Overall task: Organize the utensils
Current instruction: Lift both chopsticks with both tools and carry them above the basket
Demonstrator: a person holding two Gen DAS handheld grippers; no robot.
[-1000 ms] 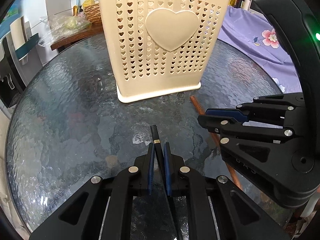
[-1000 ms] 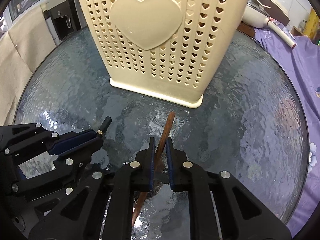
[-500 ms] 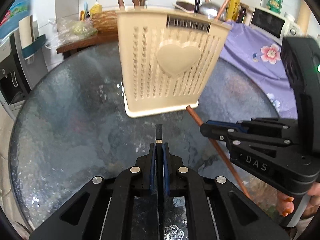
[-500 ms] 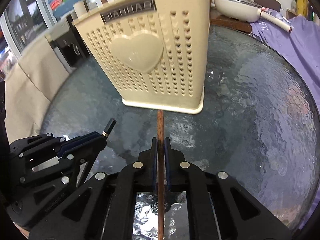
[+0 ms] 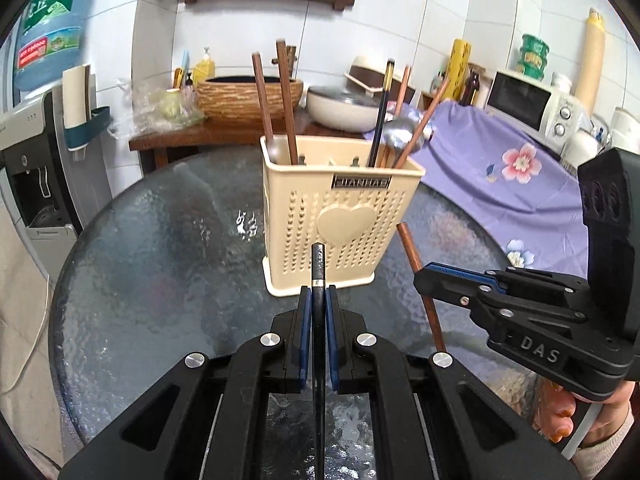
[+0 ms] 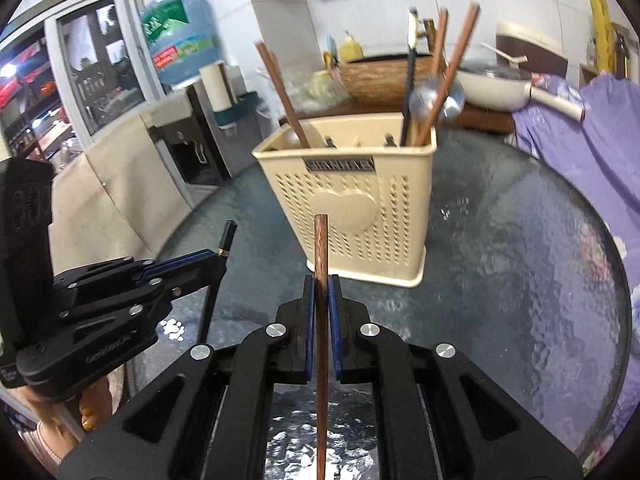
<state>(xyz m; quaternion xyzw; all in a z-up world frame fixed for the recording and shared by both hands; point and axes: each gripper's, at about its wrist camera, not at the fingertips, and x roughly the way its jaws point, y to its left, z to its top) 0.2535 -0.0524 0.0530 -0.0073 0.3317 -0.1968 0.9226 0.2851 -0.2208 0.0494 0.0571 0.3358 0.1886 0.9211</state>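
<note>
Both claws, left (image 5: 318,296) and right (image 6: 321,286), tilt downward, each clamping a chopstick.

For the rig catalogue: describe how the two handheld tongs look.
Both tongs, left and right, are matte black, angular frames with cut-outs, silver rivets and blue pads on the fingers. The right one carries raised "DAS" lettering. A pale knitted sleeve shows behind it.

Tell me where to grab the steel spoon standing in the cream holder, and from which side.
Grip the spoon at its bowl, which alone shows above the holder rim. Come from above, probably from the right, since chopsticks cross its front.
</note>
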